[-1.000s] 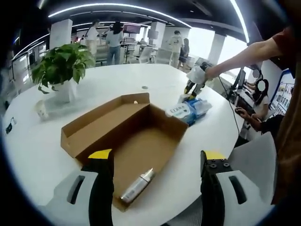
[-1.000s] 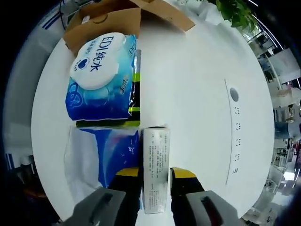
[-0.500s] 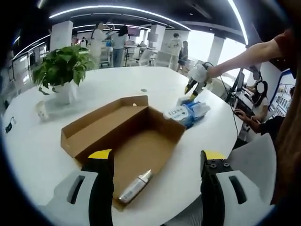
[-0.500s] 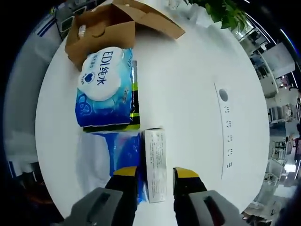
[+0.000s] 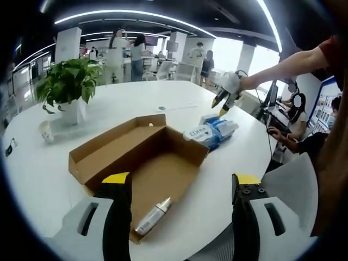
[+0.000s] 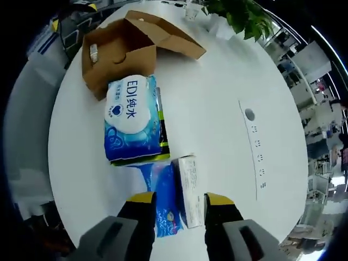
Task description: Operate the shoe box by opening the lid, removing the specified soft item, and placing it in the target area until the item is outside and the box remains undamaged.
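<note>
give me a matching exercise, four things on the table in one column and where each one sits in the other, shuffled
Things:
1. silver bottle
2. wet wipes pack
3. potted plant
4. small white carton

Places:
A. on the white table beyond the cardboard box, on the far side from the left tool
B. lying inside the open cardboard box, near its front edge
C. between the right tool's tips, beside a blue soft pack
D. flat on the table just outside the box, white label up

Pairs: 1-B, 2-D, 3-A, 4-C
</note>
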`<action>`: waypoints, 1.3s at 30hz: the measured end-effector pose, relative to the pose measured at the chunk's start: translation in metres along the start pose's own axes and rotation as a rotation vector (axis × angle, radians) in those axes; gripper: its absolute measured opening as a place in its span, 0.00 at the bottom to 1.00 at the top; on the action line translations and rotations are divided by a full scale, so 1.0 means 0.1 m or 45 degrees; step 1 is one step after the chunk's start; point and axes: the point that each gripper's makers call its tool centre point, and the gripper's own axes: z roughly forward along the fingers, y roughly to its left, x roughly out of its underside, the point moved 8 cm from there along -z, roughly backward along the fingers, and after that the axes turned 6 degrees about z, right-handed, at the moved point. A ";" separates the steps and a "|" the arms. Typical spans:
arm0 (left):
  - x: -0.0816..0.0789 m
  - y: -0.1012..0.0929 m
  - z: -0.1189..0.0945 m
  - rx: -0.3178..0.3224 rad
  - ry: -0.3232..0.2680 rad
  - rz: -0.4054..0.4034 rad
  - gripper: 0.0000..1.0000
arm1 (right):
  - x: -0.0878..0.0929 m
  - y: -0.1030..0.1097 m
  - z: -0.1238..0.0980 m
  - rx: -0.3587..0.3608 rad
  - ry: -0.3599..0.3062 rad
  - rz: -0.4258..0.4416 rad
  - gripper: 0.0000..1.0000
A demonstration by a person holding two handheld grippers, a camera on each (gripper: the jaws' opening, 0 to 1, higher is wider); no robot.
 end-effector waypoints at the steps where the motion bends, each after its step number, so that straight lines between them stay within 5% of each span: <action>1: 0.00 0.00 -0.01 0.001 -0.003 0.001 0.75 | -0.01 0.01 -0.02 0.004 -0.006 0.006 0.32; 10: -0.01 -0.01 -0.05 0.004 -0.025 0.008 0.75 | -0.03 0.12 -0.14 0.033 -0.087 0.086 0.32; 24: -0.01 -0.05 -0.06 0.022 -0.054 0.003 0.75 | -0.33 0.39 -0.25 -0.022 -0.491 0.518 0.36; 39: 0.10 -0.06 -0.10 0.028 -0.066 -0.033 0.75 | -0.63 0.83 -0.29 -0.079 -0.660 0.619 0.39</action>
